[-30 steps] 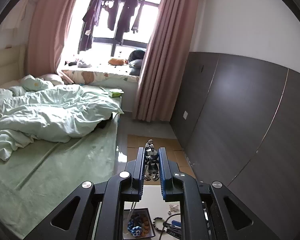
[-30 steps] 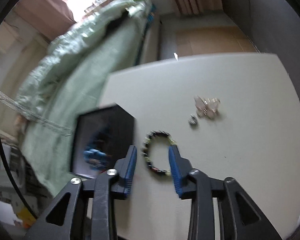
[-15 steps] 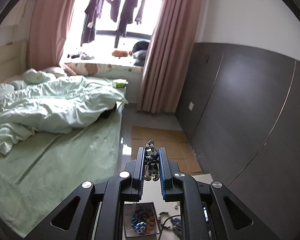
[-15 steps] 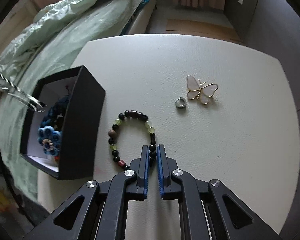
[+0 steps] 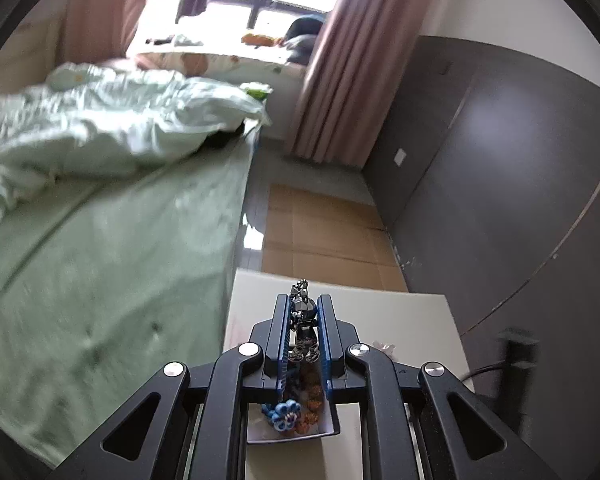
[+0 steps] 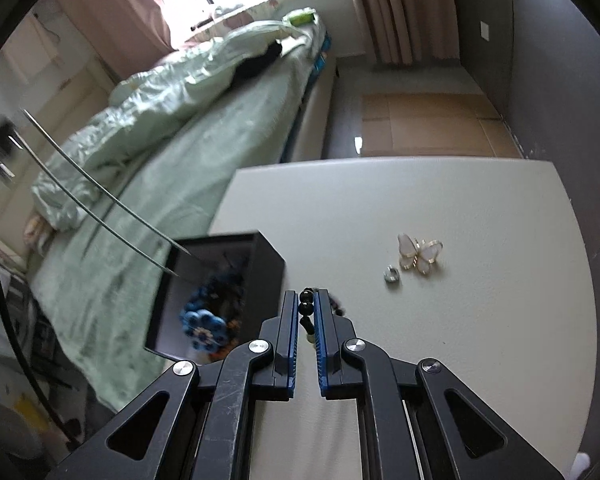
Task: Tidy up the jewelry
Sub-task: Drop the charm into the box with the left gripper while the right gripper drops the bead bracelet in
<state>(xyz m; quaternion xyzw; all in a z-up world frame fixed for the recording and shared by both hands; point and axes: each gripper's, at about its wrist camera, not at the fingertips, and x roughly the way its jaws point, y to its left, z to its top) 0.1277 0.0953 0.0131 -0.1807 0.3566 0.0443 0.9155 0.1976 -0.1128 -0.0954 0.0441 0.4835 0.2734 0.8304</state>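
Left hand-held gripper (image 5: 304, 312) clamping metal chain (image 5: 302, 320) (above open box (image 5: 290, 434))

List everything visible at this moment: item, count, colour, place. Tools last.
Table: one, off-white, beside the bed.
Jewelry box: one, black, open, table's left edge.
Flower ornament: one, blue, inside the box.
Butterfly brooch: one, pale pink with gold rim, on the table.
Ring: one, silver, next to the brooch.
Beaded bracelet: one, mostly black beads, gripped by the right tool.
Metal charm: one, silver, gripped by the left tool.
Bed: one, pale green bedding.
Curtains: pink.
Left tool: black, blue pads, closed.
Right tool: black, blue pads, closed.
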